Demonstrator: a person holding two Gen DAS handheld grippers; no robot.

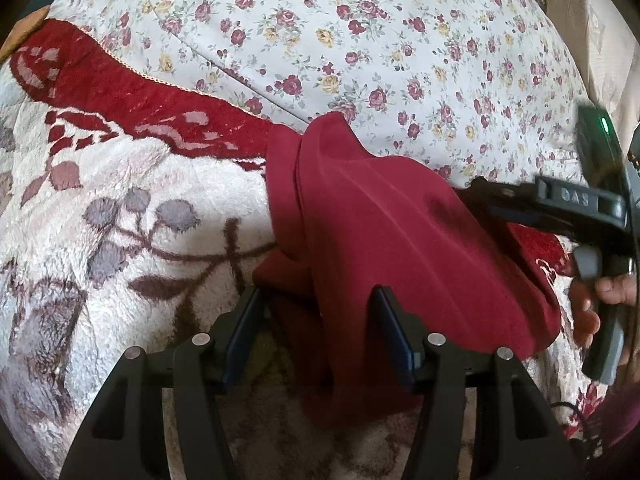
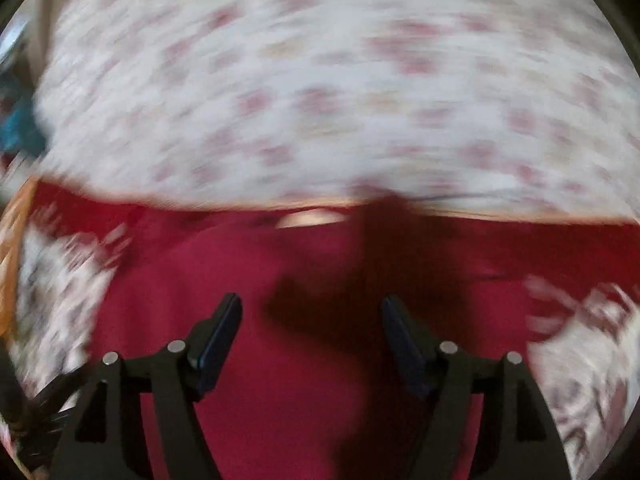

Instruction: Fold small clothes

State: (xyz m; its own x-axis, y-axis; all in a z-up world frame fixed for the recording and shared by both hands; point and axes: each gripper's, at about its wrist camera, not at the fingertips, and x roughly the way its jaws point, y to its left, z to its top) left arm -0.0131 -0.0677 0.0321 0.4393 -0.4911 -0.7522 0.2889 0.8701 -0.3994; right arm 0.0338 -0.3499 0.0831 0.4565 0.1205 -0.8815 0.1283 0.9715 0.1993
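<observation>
A dark red garment (image 1: 372, 232) lies bunched in folds on a fluffy cream blanket (image 1: 132, 220). My left gripper (image 1: 318, 300) is open, its fingers on either side of the garment's near folds, which drape between them. My right gripper shows in the left wrist view (image 1: 480, 192) at the garment's right edge, held by a hand; its fingertips are hidden against the cloth. In the right wrist view, which is blurred by motion, my right gripper (image 2: 312, 308) is open just above the red garment (image 2: 280, 360), with nothing between its fingers.
The blanket has a red patterned border (image 1: 132, 96). Behind it lies a white sheet with small roses (image 1: 360, 40), which also shows blurred in the right wrist view (image 2: 320, 80). A beige surface (image 1: 600, 40) stands at the far right.
</observation>
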